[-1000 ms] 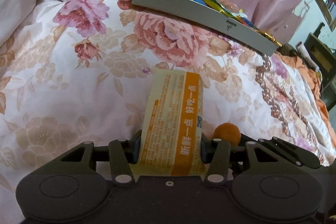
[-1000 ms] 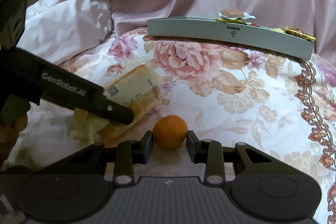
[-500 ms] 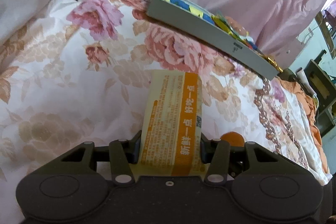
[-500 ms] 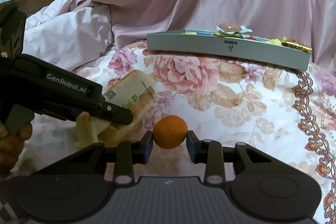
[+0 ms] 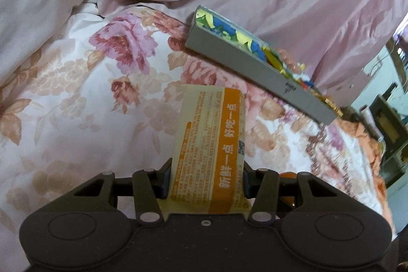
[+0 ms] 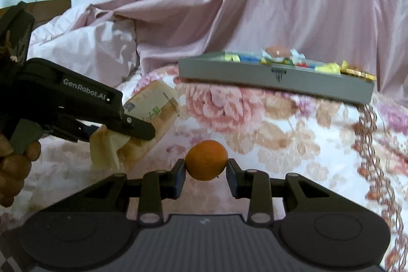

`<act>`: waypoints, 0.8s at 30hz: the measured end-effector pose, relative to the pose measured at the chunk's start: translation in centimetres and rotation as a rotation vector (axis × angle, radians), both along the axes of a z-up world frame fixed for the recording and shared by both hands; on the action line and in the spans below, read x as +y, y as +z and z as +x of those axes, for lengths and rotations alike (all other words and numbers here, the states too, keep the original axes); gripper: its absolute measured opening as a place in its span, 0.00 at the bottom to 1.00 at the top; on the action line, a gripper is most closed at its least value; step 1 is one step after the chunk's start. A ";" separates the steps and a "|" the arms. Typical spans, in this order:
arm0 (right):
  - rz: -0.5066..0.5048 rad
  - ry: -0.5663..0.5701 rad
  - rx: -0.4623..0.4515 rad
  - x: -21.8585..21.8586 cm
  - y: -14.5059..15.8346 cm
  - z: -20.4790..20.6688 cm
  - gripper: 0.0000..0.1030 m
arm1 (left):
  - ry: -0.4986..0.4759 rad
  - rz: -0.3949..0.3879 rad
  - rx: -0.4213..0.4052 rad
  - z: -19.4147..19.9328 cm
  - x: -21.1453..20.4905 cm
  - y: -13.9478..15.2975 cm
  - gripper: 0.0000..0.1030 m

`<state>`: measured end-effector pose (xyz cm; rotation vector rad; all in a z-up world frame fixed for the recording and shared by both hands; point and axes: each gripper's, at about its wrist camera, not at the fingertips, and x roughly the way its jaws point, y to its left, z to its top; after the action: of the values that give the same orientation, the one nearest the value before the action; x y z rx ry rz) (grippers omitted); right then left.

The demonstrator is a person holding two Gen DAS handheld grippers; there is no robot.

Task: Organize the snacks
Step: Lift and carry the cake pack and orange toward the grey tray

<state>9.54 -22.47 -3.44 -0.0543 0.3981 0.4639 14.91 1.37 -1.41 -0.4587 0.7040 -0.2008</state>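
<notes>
My left gripper (image 5: 206, 177) is shut on a cream and orange snack packet (image 5: 211, 144), which sticks out forward above the floral bedspread. The right wrist view shows that same packet (image 6: 150, 114) held off the bed at the left by the left gripper (image 6: 132, 129). A small orange (image 6: 206, 160) is clamped between the pads of my right gripper (image 6: 206, 172). Only a sliver of the orange (image 5: 288, 173) shows in the left wrist view. A grey tray (image 5: 244, 68) with several colourful wrapped snacks lies further back on the bed, also visible as the tray (image 6: 255, 79).
A floral bedspread (image 5: 76, 106) covers the bed, and a crumpled pink quilt (image 6: 255, 4) rises behind the tray. A person's hand (image 6: 15, 170) grips the left tool's handle. Dark furniture (image 5: 390, 126) stands beyond the bed's right edge.
The left gripper has lifted and rolled with the packet, so the tray now sits lower and more tilted in its view. The orange stays held; the tray has sunk a little in the right view.
</notes>
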 end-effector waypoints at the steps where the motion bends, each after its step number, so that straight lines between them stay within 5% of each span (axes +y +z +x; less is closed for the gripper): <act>1: -0.001 -0.003 -0.014 0.0 0.3 0.2 0.38 | 0.002 -0.008 -0.010 0.3 0.1 0.4 0.50; 11: 0.047 -0.066 -0.087 -1.2 3.2 3.1 0.38 | 0.016 0.009 -0.145 4.3 -0.3 4.7 0.50; 24: 0.103 -0.119 -0.179 1.2 6.5 10.6 0.38 | 0.073 0.025 -0.207 13.3 -1.0 8.5 0.50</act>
<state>20.12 -21.29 3.09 0.0272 0.1999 0.3585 28.21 0.35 7.09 -0.4323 0.4858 -0.1682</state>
